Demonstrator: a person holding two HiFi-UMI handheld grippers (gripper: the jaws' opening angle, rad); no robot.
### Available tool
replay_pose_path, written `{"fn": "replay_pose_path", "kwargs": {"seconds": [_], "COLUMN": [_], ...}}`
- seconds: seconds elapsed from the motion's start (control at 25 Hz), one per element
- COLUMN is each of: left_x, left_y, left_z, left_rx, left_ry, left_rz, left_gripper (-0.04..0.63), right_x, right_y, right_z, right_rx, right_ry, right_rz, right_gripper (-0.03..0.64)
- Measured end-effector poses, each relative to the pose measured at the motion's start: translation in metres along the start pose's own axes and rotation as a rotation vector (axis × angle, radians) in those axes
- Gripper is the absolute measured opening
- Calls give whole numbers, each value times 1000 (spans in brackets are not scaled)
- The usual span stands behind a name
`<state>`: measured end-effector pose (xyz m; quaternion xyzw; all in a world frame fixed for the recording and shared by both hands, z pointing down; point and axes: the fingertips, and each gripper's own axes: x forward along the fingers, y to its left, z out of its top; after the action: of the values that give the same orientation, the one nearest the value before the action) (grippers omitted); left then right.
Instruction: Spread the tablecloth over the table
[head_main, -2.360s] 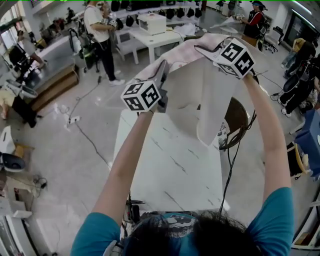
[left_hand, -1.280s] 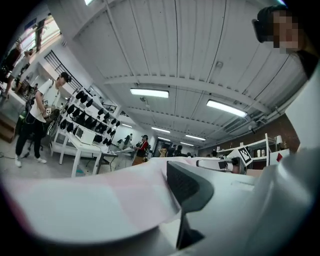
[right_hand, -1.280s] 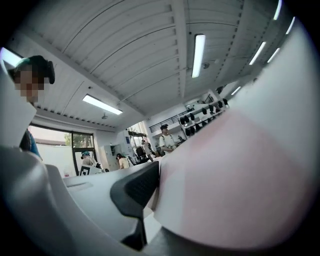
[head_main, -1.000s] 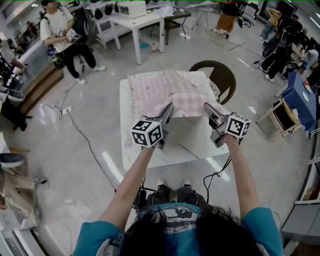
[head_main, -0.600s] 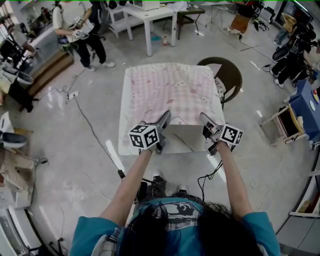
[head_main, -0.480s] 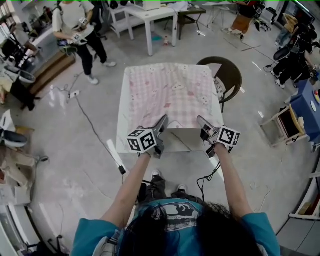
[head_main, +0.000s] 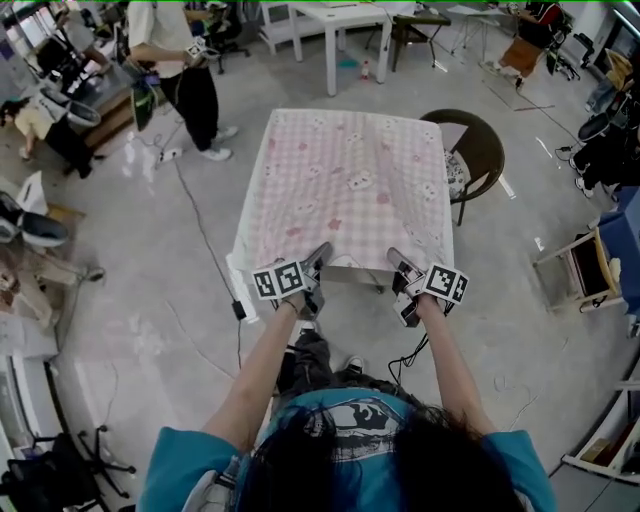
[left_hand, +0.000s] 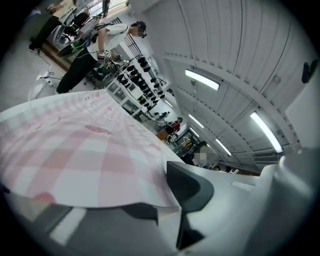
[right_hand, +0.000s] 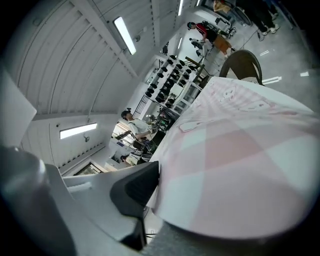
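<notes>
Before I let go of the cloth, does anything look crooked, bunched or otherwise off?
Nothing torn or spilled. The tablecloth lies flat and square on the table, but its near hem is pinched in the left gripper and right gripper, and a thin pale strip, probably table edge, shows between them.

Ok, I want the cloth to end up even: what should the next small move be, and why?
Probably draw both grippers a little toward the person and down, then let go. The left gripper and right gripper each pinch the near hem of the tablecloth, and a strip of bare table seems to show between them at the near edge.
</notes>
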<state>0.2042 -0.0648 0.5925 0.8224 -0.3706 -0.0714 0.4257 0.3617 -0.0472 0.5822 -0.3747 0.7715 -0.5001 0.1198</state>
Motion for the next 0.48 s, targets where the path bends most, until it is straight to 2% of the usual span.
{"fn": "replay_pose_path", "kwargs": {"seconds": [0.08,0.28,0.48], "left_x": [-6,-17,-22], "left_y": [14,52,76], "left_z": [-9,-38,-55], "left_rx": [-11,-107,-34], "left_ry": [26,81,158], "left_rz": [40,121,192], "left_gripper": [77,77,81], "right_x": [4,10,16], "right_y": [-9,-33,-52], "right_z": [-14,-51,-76], "right_rx": [15,44,66], "right_ry": [12,44,69], "right_rz": [-32,-107,-158], "right_gripper": [20,20,20]}}
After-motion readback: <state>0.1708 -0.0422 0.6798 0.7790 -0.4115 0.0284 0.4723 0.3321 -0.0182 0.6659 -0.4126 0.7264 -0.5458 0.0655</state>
